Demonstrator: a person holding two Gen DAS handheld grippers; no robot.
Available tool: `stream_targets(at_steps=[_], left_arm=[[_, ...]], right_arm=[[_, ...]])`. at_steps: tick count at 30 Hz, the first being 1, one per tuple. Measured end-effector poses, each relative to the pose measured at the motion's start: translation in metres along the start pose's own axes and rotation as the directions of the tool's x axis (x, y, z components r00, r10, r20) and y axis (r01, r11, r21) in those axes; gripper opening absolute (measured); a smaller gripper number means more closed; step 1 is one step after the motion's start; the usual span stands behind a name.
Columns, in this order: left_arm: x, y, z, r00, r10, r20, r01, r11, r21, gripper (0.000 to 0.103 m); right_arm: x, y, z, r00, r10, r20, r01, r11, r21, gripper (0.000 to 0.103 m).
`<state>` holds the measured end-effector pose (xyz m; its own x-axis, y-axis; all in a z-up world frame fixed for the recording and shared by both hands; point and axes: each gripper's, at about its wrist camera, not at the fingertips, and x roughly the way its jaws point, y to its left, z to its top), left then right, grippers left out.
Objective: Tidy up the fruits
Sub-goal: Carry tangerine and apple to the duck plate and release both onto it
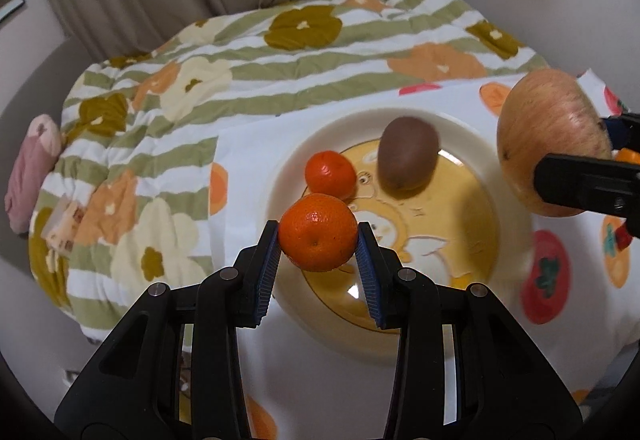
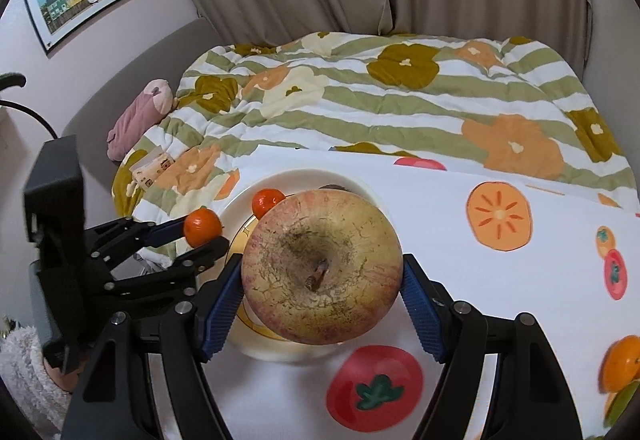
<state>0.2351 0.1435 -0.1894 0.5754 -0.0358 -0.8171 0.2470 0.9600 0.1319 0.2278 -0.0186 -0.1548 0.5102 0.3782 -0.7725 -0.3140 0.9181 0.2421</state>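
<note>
My left gripper (image 1: 318, 236) is shut on a small mandarin (image 1: 318, 232), held above the near left rim of a cream plate (image 1: 288, 176) with a yellow bear picture. On the plate lie a second mandarin (image 1: 330, 174) and a brown kiwi (image 1: 408, 156). My right gripper (image 2: 322, 272) is shut on a big yellow-red apple (image 2: 322, 264), stem end facing the camera, hovering over the plate (image 2: 240, 202). In the left wrist view the apple (image 1: 554, 136) hangs at the right of the plate. The right wrist view shows the left gripper (image 2: 202, 230) with its mandarin (image 2: 202, 227) at left.
The plate sits on a white cloth (image 2: 460, 280) printed with fruit, spread over a flowered striped quilt (image 1: 200, 80). Another orange fruit (image 2: 622, 362) lies at the cloth's right edge. A pink plush toy (image 1: 30, 164) and a small packet (image 2: 154, 166) lie on the quilt at left.
</note>
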Motion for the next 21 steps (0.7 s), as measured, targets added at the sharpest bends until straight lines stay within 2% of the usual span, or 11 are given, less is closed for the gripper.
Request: stream_targets(at_steps=[6,14,15,16,17,18,21], left_arm=[[0.022,0.003,-0.002,0.999,-0.040,-0.025,0.041,0.998,0.051,0.042],[0.031,0.003,0.003,0.996,-0.082,-0.044,0.085,0.992,0.093,0.043],[0.031,0.003,0.003,0.995,-0.086,-0.045,0.090,0.991,0.095,0.051],[0.030,0.003,0.004,0.994,-0.097,-0.043,0.101,0.990,0.098,0.069],[0.026,0.002,0.005,0.992,-0.122,-0.029,0.124,0.987,0.099,0.080],[0.022,0.001,0.005,0.994,-0.112,-0.008,0.112,0.989,0.099,0.100],[0.008,-0.001,0.007,0.992,-0.120,0.041,0.114,0.985,0.127,0.103]], right_arm=[[0.018,0.002,0.001,0.999,-0.030,-0.012,0.030,0.998,0.050,0.072],[0.023,-0.001,-0.001,0.998,-0.067,-0.020,0.069,0.991,0.112,0.072],[0.023,-0.001,-0.001,0.997,-0.071,-0.021,0.073,0.990,0.117,0.072],[0.023,-0.002,0.000,0.997,-0.074,-0.021,0.076,0.990,0.122,0.072],[0.022,-0.002,0.000,0.997,-0.079,-0.021,0.081,0.988,0.130,0.072],[0.022,-0.003,0.000,0.996,-0.081,-0.021,0.084,0.987,0.134,0.072],[0.019,-0.003,0.001,0.996,-0.093,-0.019,0.094,0.986,0.136,0.072]])
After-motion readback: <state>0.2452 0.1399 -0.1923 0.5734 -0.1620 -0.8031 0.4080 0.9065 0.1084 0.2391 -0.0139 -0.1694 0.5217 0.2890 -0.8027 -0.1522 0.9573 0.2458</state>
